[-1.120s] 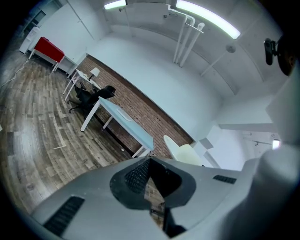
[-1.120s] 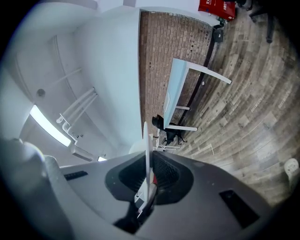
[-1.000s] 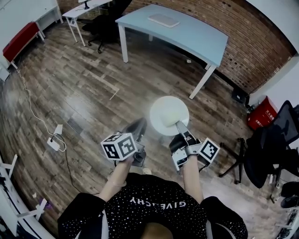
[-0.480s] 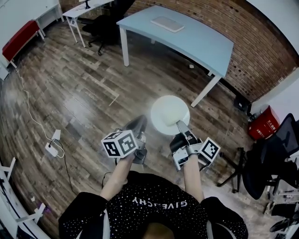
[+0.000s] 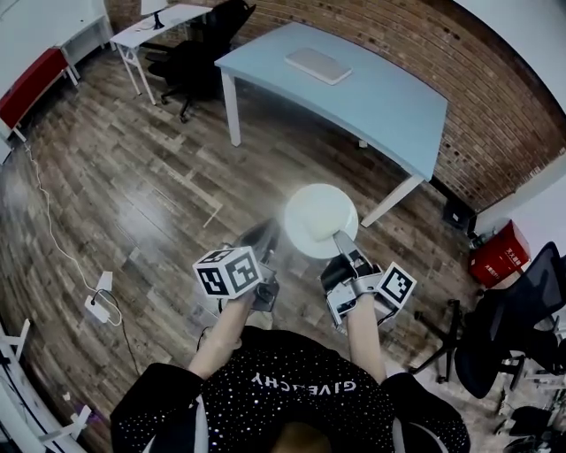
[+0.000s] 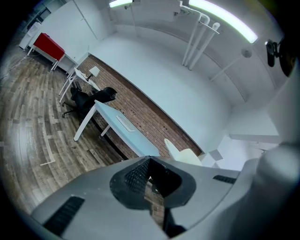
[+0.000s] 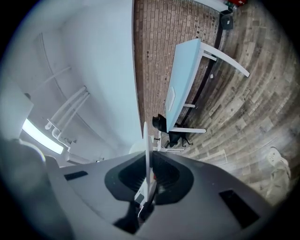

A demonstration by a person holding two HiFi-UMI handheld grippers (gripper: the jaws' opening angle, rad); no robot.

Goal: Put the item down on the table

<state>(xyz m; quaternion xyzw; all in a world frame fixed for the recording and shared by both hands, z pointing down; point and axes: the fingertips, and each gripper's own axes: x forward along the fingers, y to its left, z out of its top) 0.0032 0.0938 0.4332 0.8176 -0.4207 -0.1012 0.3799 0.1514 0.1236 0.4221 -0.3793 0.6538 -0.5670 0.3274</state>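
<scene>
A round white plate hangs over the wooden floor in the head view, held by its near rim in my right gripper, which is shut on it. In the right gripper view the plate shows edge-on, upright between the jaws. My left gripper sits just left of the plate, shut, with nothing in it; the plate peeks past it. The light blue table stands ahead against the brick wall, with a flat pale pad lying on it.
Black office chairs stand at the far left and at the right. A white desk is at the back left. A red box sits by the wall. A power strip with cable lies on the floor at left.
The floor and table have slid in the head view; the table sits a little nearer and more central. Both grippers and the plate keep the same pose.
</scene>
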